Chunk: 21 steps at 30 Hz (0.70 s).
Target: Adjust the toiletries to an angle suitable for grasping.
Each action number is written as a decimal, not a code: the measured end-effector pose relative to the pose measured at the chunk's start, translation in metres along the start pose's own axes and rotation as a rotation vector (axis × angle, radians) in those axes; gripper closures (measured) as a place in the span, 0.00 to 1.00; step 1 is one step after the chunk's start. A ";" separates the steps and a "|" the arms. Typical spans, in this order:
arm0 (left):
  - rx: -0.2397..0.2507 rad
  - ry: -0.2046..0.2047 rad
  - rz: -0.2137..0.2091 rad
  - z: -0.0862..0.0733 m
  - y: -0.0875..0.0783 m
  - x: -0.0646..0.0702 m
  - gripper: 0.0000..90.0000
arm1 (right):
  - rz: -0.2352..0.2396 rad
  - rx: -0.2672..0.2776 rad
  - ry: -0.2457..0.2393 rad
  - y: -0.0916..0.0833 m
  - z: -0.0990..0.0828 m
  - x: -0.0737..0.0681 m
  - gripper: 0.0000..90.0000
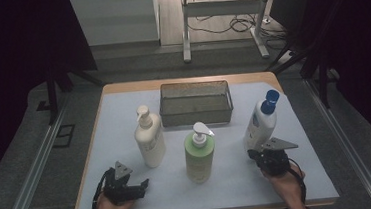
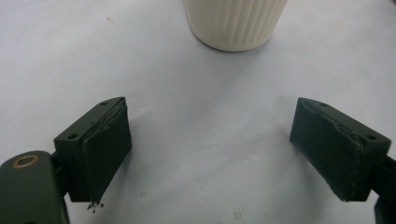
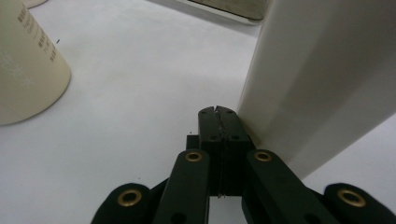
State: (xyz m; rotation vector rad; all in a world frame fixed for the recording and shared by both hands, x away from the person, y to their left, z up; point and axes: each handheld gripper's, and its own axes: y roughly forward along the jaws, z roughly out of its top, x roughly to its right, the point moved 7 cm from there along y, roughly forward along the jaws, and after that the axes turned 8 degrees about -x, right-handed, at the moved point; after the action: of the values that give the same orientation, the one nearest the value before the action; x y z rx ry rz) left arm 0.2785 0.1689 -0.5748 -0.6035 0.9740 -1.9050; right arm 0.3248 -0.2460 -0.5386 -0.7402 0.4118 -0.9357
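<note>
Three bottles stand on the worktop point(image 1: 130, 189) before a mesh basket point(image 1: 196, 103) at its far edge: a cream pump bottle point(image 1: 149, 140) toward the left edge, a green pump bottle point(image 1: 200, 156) midway, and a tilted white bottle with a blue cap point(image 1: 261, 121) toward the right edge. The right gripper point(image 1: 267, 157), jaws pressed together on nothing, touches the white bottle's base and probably should spread before grasping. The left gripper point(image 1: 137, 186), jaws spread wide, has bare room near the front edge.
</note>
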 end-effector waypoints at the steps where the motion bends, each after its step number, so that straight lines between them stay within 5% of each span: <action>1: 0.000 0.000 0.000 0.000 0.000 0.000 0.13 | -0.002 -0.001 -0.002 0.000 0.000 0.001 1.00; 21: 0.000 0.000 0.000 0.000 0.000 0.000 0.13 | -0.024 -0.018 0.028 -0.011 -0.011 0.024 0.99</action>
State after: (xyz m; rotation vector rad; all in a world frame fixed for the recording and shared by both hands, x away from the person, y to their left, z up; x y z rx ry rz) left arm 0.2785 0.1689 -0.5748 -0.6038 0.9737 -1.9052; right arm 0.3243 -0.2744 -0.5387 -0.7506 0.4376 -0.9671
